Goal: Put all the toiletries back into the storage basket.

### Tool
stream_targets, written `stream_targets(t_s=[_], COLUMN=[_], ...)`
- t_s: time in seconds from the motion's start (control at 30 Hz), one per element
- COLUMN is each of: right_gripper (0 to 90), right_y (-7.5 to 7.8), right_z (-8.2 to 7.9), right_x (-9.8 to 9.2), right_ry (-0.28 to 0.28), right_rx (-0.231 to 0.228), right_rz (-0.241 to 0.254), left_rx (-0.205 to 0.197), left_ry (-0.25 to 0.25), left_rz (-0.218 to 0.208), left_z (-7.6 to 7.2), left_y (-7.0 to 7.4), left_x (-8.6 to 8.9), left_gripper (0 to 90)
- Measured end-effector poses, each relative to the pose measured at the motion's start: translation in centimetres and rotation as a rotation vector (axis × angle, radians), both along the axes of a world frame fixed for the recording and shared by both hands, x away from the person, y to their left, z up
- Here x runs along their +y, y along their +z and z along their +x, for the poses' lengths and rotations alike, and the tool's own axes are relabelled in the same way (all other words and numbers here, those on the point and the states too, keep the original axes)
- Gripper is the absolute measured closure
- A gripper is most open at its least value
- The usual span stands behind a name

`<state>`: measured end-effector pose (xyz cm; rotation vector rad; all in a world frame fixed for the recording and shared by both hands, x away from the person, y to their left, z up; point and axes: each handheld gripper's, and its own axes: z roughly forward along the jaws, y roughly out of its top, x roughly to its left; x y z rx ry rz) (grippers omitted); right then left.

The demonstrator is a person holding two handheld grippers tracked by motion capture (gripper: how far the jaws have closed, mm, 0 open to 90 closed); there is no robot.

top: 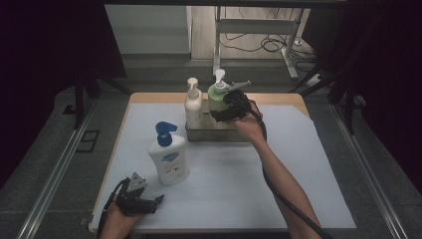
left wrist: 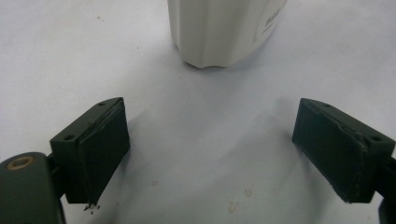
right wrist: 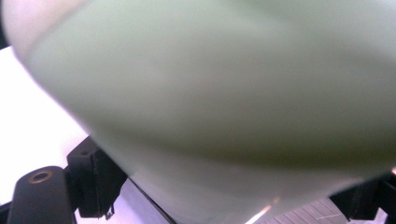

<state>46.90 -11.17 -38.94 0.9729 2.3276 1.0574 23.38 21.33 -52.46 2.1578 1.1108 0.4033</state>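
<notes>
Right gripper (top: 222, 112): positioned at upper centre of the high view, jaws clamped on the pale green pump bottle (top: 217, 97). The bottle stands in the metal tray (top: 199, 134), right of the slim white pump bottle (top: 193, 107). The gripper body and hand cover the green bottle's lower front; any label there is hidden. In the right gripper view the green bottle (right wrist: 224, 93) is blurred and cut off by the top and side edges, with one jaw at lower left and the other at lower right, both against its sides. No print can be made out on it.

Left gripper (top: 149, 203): lower left of the high view, resting on the white table mat (top: 224, 184), jaws apart with nothing between them. The left gripper view (left wrist: 212, 149) confirms the wide gap.

White bottle with blue pump (top: 168, 158): stands on the mat, centre left, near the left gripper. It carries a blue label; the text is too small to read. In the left gripper view only its base (left wrist: 219, 32) appears, cut off at the top edge, with a sliver of dark print that is illegible.
</notes>
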Motion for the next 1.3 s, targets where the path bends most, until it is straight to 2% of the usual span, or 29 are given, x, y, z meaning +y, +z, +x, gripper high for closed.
stream_targets(t_s=[0.5, 0.93, 1.1, 1.23, 1.3], right_gripper=[13.1, 13.2, 13.0, 12.5, 12.3], right_y=[-1.7, -3.1, -3.2, -3.1, -3.2], right_z=[0.0, 0.3, 0.4, 0.8, 0.9], right_x=[-0.5, -0.4, -0.4, -0.6, -0.7], right_ry=[-0.009, -0.014, -0.014, -0.025, -0.021], right_rx=[0.028, 0.058, 0.071, 0.110, 0.112], right_rz=[-0.002, -0.026, -0.016, -0.007, 0.003], left_rx=[-0.001, 0.000, 0.000, -0.001, -0.001], left_ry=[0.000, 0.000, 0.000, 0.000, 0.000], left_rz=[-0.001, 0.000, 0.000, 0.001, 0.001], left_z=[0.0, 0.0, 0.0, 0.0, 0.0], left_y=[0.0, 0.0, 0.0, 0.0, 0.0], left_x=[0.0, 0.0, 0.0, 0.0, 0.0], left_gripper=[10.7, 10.7, 10.7, 10.7, 10.6])
